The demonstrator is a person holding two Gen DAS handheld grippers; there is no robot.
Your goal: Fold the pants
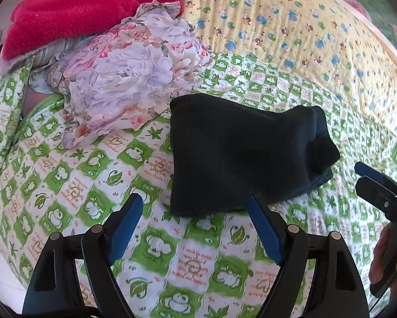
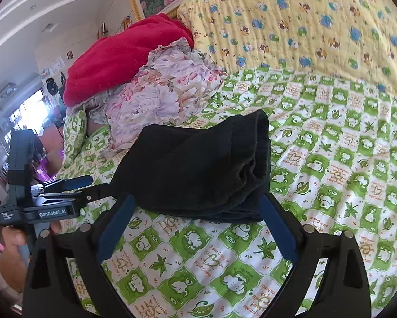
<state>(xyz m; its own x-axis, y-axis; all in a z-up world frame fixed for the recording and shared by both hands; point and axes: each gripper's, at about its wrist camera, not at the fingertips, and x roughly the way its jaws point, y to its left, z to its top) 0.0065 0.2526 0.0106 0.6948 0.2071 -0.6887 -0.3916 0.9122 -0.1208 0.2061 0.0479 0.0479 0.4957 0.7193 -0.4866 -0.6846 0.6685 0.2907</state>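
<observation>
Our black pants point(image 1: 241, 153) lie on the bed, already folded into a thick, short bundle. They rest on the green and white frog quilt point(image 1: 198, 259). The bundle's long side runs across in front of us, from left to right. On its right end we can see the stacked layers and a rolled edge point(image 2: 251, 169).

Our left gripper point(image 1: 195, 228) is just in front of the bundle's near left corner. Its blue pads are spread wide and nothing is between them. The right pad's tip sits at the near edge of the pants, but we cannot tell if it touches. Our right gripper point(image 2: 195, 228) is just in front of the bundle's near right side. It is spread wide too and holds nothing. Its two pad tips reach the near edge of the pants, one on each side.

So the pants lie straight ahead of both grippers, and both are about as close. We think the folding looks nearly done or done. If one more fold is wanted, each gripper would take the end on its own side.

Behind the pants, to the left, a flowery cloth point(image 1: 129, 84) is piled up, with a red fluffy blanket point(image 1: 84, 10) on top. Farther back is a yellow quilt with little bears point(image 1: 291, 26).
</observation>
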